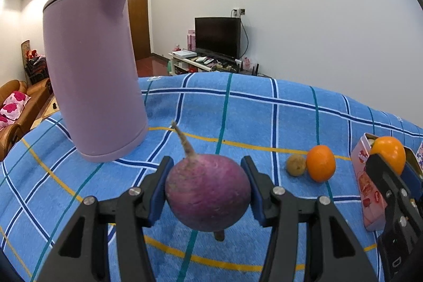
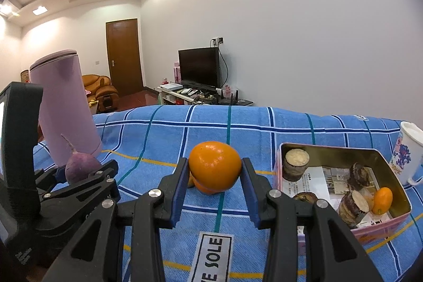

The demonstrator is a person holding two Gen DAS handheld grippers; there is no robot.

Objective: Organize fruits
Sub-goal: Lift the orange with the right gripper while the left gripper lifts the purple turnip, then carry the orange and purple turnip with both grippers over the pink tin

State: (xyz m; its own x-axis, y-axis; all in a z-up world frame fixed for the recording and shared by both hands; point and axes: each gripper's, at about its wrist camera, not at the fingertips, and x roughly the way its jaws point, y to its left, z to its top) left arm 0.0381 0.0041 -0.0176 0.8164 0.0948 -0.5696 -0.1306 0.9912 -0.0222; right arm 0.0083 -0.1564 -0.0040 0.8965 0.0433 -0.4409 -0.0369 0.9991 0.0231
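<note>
My left gripper (image 1: 207, 168) is shut on a purple turnip (image 1: 208, 190) with a long root tail and holds it above the blue checked cloth (image 1: 238, 107). It also shows at the left of the right wrist view (image 2: 82, 167). My right gripper (image 2: 214, 169) is shut on an orange (image 2: 215, 167), held above the cloth; the left wrist view shows it at the right (image 1: 388, 153). A second orange (image 1: 320, 163) and a small brown fruit (image 1: 296, 165) lie on the cloth. A pink tin box (image 2: 380, 225) at the right holds several brown cut pieces and a small orange fruit (image 2: 382, 200).
A tall lilac kettle (image 1: 92, 75) stands on the cloth at the left. A white printed mug (image 2: 408, 155) stands behind the tin at the far right. A label reading "SOLE" (image 2: 211, 255) lies on the cloth near me. Beyond the table are a TV, a door and a sofa.
</note>
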